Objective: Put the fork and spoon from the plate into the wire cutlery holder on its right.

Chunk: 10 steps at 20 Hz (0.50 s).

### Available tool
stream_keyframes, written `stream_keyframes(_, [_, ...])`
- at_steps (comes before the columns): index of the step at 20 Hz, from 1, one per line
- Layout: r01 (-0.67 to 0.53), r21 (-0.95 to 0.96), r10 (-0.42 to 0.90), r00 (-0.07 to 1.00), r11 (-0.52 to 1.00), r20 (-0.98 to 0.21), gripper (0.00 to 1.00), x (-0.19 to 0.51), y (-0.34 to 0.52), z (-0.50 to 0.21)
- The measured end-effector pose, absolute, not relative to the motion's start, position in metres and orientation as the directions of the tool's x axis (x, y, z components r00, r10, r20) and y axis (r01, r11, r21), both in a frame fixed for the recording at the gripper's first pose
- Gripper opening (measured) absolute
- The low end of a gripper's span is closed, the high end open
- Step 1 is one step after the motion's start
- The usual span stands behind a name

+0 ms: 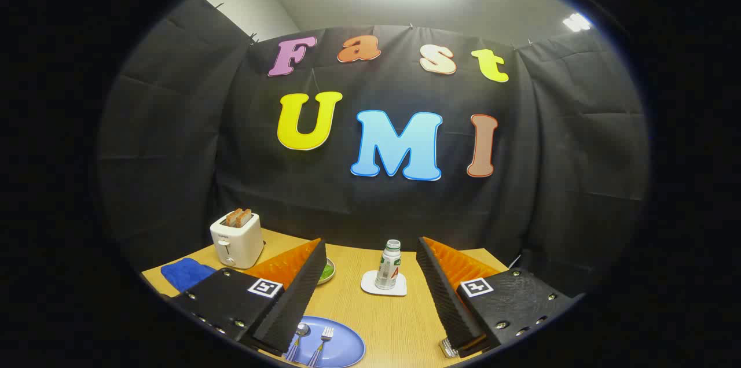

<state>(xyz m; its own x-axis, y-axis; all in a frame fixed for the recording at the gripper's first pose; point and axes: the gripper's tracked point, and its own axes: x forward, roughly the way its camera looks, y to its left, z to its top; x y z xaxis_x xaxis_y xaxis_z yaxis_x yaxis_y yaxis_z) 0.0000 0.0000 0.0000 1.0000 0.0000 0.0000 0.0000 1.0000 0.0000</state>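
A blue plate (pixel 341 345) lies on the wooden table just below and between my fingers, close to the left finger (pixel 301 293). On it rest a spoon (pixel 300 333) and a fork (pixel 324 338), side by side, heads pointing away from me. A bit of shiny wire, likely the wire cutlery holder (pixel 447 347), peeks out under the right finger (pixel 443 293). My gripper (pixel 370 252) hangs above the table, open wide, with nothing between its fingers.
A small bottle (pixel 389 265) stands on a white coaster (pixel 383 286) ahead between the fingers. A white toaster (pixel 236 238) with toast and a blue cloth (pixel 185 273) sit at the far left. A green dish (pixel 326 271) shows behind the left finger.
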Motion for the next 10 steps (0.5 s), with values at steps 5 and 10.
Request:
stream_keyframes(5, [0.011, 0.005, -0.011, 1.0, 1.0, 0.01, 0.96, -0.0014, -0.0003, 0.0015])
stream_keyframes(10, [0.002, 0.012, -0.002, 1.0, 1.0, -0.006, 0.96, -0.0021, 0.0017, -0.004])
